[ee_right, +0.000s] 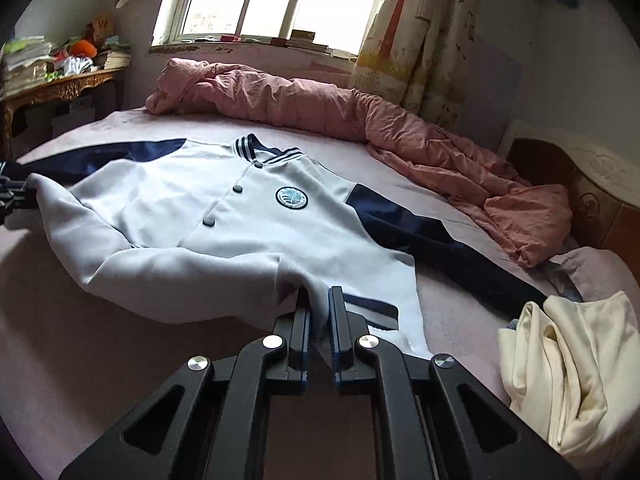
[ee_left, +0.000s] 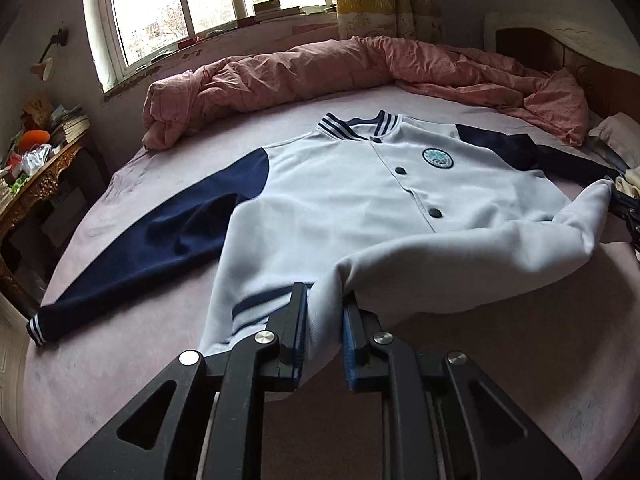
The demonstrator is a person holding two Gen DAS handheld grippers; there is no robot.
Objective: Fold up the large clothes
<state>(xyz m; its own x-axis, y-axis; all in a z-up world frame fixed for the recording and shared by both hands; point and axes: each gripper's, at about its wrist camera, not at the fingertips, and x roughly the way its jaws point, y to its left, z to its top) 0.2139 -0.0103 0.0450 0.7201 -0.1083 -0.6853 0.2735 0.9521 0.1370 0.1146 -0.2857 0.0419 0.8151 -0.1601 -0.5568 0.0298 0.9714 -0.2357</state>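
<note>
The white snap-front varsity jacket with navy sleeves (ee_left: 340,200) lies face up on the mauve bed (ee_left: 120,360), centre frame. The left claw (ee_left: 325,320) pinches its lower-left hem corner, the right claw (ee_right: 319,312) the lower-right. Thin bites could slip; uneven lifting would skew the fold.

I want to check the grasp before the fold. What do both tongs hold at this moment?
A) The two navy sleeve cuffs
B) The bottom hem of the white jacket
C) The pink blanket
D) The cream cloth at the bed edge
B: the left tongs and the right tongs each pinch the lower edge of the white jacket, raised off the bed; the pink blanket lies apart.
</note>
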